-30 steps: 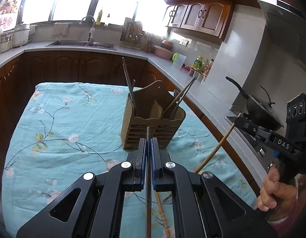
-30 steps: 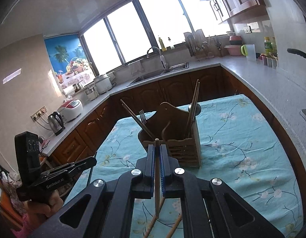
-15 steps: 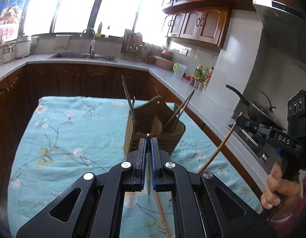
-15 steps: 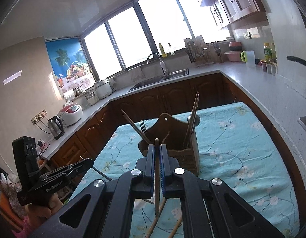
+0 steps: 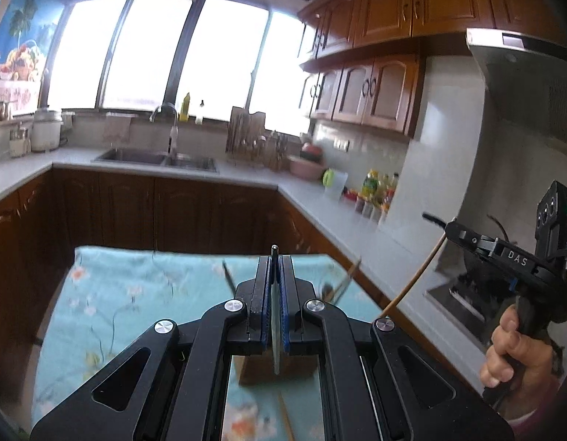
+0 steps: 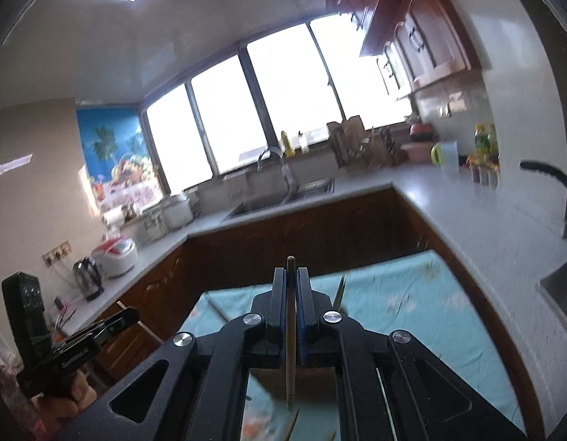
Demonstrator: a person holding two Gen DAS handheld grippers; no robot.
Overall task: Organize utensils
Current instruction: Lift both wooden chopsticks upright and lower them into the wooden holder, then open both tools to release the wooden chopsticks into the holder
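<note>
Change noted, both views: against the pictures of a second ago the cameras have tipped upward and risen. The wooden utensil holder, then in full view ahead of each tool, now shows only as a brown block low in frame, mostly behind the fingers. Judged meaning: both utensils have been lifted off the cloth and are being carried over the holder for dropping in; insertion not yet done.

Left tool (image 5: 275,283): clenched on a thin grey metal utensil (image 5: 275,330), which stands between the blue pads, its tip poking past the fingertips and its lower end hanging over the utensil holder (image 5: 261,369). Type of utensil cannot be told.

Utensil holder, left view: directly under the tool, on the blue floral cloth (image 5: 118,294) of the tabletop. Sticks already in it (image 5: 228,281) rise to either side of the fingers.

Right tool (image 6: 291,294): clenched on a wooden chopstick (image 6: 290,360), held lengthwise between the pads, pointed end hanging down. Holder (image 6: 312,375) just below and behind it.

Loose items: further wooden sticks (image 6: 292,424) lie on the cloth at the bottom edge, still to be sorted.
</note>
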